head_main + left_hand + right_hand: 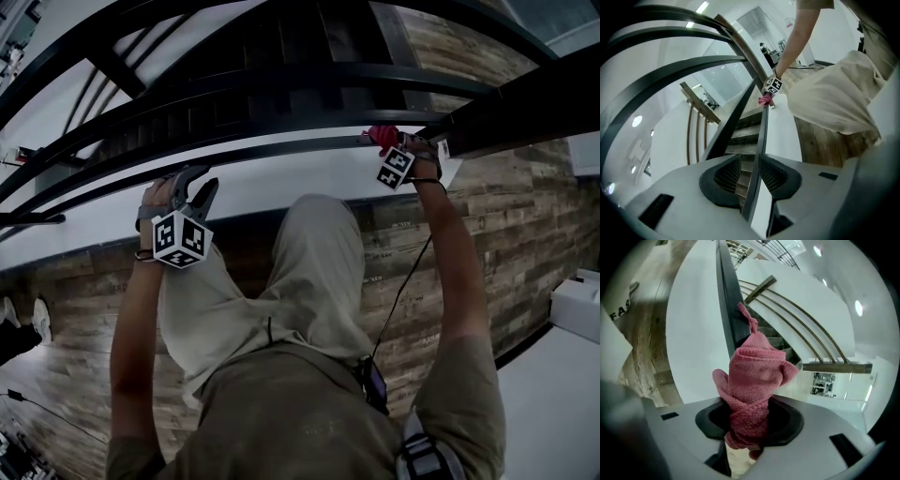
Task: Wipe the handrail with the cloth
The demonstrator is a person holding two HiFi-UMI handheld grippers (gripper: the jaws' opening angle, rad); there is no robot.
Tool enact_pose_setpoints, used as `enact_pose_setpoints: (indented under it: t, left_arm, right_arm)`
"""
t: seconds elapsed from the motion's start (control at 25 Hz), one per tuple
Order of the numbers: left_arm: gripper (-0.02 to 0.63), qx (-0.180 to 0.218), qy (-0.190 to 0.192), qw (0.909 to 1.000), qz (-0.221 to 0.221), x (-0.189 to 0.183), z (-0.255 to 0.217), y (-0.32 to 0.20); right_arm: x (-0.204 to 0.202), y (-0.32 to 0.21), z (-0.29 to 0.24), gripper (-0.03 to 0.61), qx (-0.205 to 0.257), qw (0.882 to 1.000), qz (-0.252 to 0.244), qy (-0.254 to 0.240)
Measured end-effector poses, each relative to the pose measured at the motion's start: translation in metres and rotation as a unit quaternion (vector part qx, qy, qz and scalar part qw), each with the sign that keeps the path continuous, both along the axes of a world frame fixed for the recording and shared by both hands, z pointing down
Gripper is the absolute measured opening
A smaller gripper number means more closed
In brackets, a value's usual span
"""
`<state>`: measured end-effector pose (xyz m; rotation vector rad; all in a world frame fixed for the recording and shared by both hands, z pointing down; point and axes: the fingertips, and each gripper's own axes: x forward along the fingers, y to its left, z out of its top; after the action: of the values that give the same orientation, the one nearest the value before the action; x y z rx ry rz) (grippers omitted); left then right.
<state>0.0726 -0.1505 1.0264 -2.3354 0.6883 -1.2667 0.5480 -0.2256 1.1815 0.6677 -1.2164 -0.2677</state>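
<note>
The right gripper [751,425] has its jaws clamped on the pink cloth [381,137], which sits at the handrail [281,148] in the upper right. The left gripper [192,185] has its jaws half open, loosely straddling the rail. The bunched cloth could slide off the narrow rail.

Indoor staircase hall, black handrail [761,140], wooden steps [743,134], white walls [670,140]

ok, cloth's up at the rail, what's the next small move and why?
Probably press the cloth onto the handrail and start sliding along it: the right gripper is shut on the cloth right by the rail, and the left gripper straddles it further along.
</note>
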Motion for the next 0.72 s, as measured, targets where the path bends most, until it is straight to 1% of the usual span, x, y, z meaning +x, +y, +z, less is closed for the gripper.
enact_pose_setpoints:
  t: [0.08,0.16,0.24,0.36,0.44,0.52,0.6,0.68,0.72]
  left_arm:
    - [0.114,-0.025,-0.012,0.9996,-0.009,-0.002,0.020,-0.002]
    - [0.115,-0.034,-0.029,0.9988,-0.020,-0.006,0.037,-0.009]
    - [0.115,-0.022,-0.063,0.9976,-0.018,-0.009,0.051,-0.014]
    - [0.115,0.000,-0.113,0.9936,-0.002,-0.013,0.068,-0.017]
    - [0.115,0.019,-0.131,0.9912,-0.004,-0.019,0.072,-0.021]
    - [0.115,0.036,-0.125,0.9914,-0.014,-0.024,0.068,-0.025]
    - [0.115,0.032,-0.107,0.9934,-0.025,-0.027,0.066,-0.026]
    - [0.115,0.021,-0.098,0.9943,-0.035,-0.033,0.069,-0.030]
    - [0.115,0.019,-0.100,0.9940,-0.041,-0.038,0.071,-0.034]
  right_arm:
    - [-0.020,-0.008,0.003,0.149,-0.005,0.999,-0.048,0.002]
    - [-0.041,-0.015,0.006,0.149,-0.009,0.996,-0.086,-0.008]
    - [-0.054,-0.015,0.011,0.149,-0.019,0.996,-0.089,-0.017]
    - [-0.058,-0.007,0.016,0.149,-0.039,0.996,-0.078,-0.014]
    - [-0.078,-0.008,0.015,0.149,-0.035,0.995,-0.090,-0.029]
    - [-0.116,-0.009,0.016,0.149,-0.019,0.993,-0.105,-0.055]
    - [-0.145,-0.006,0.021,0.160,-0.013,0.992,-0.109,-0.069]
    - [-0.157,-0.007,0.025,0.166,-0.019,0.991,-0.110,-0.071]
    - [-0.159,-0.011,0.027,0.166,-0.022,0.991,-0.112,-0.071]
